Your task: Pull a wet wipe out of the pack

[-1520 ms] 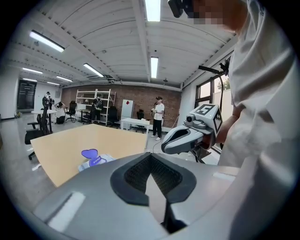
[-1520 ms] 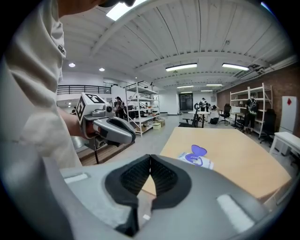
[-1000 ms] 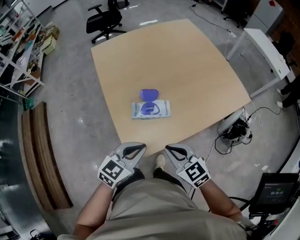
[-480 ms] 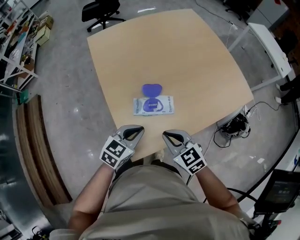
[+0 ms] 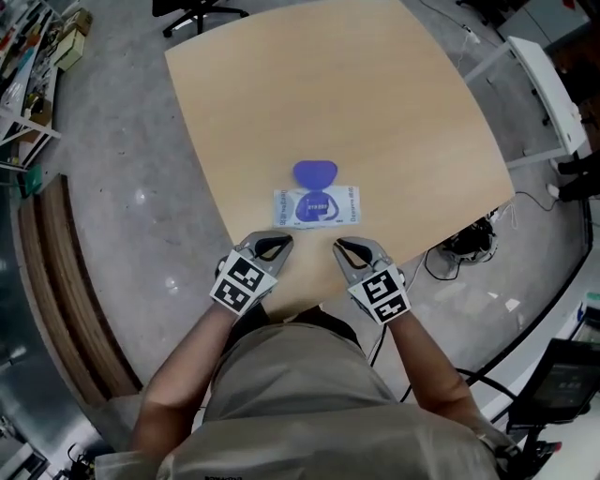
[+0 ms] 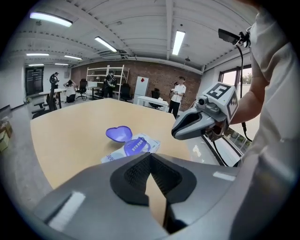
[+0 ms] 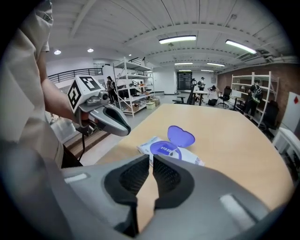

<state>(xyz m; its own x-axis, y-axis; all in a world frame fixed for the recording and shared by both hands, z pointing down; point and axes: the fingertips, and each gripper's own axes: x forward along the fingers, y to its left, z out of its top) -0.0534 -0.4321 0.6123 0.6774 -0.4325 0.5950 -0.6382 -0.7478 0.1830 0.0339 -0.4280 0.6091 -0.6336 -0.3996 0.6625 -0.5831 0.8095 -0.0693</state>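
A white wet wipe pack point(image 5: 316, 205) lies flat near the front edge of the light wooden table point(image 5: 375, 103). Its purple heart-shaped lid point(image 5: 314, 172) is flipped open toward the far side. My left gripper point(image 5: 274, 246) hovers at the table's near edge, just short of the pack's left end, shut and empty. My right gripper point(image 5: 352, 251) hangs beside it, short of the pack's right end, also shut with nothing in it. In the left gripper view the pack point(image 6: 133, 147) lies beyond the closed jaws point(image 6: 151, 155). The right gripper view shows the pack point(image 7: 164, 150) just ahead of its jaws point(image 7: 151, 158).
A black office chair point(image 5: 192, 7) stands past the table's far side. A white desk point(image 5: 544, 75) is at the right, with cables point(image 5: 464, 246) on the floor below the table corner. Shelving point(image 5: 23, 56) and a wooden bench point(image 5: 56, 309) run along the left. People stand far off.
Both grippers have moved forward from over my lap to the table's near edge, closer to the pack. They stayed shut. The pack has not moved on the table.
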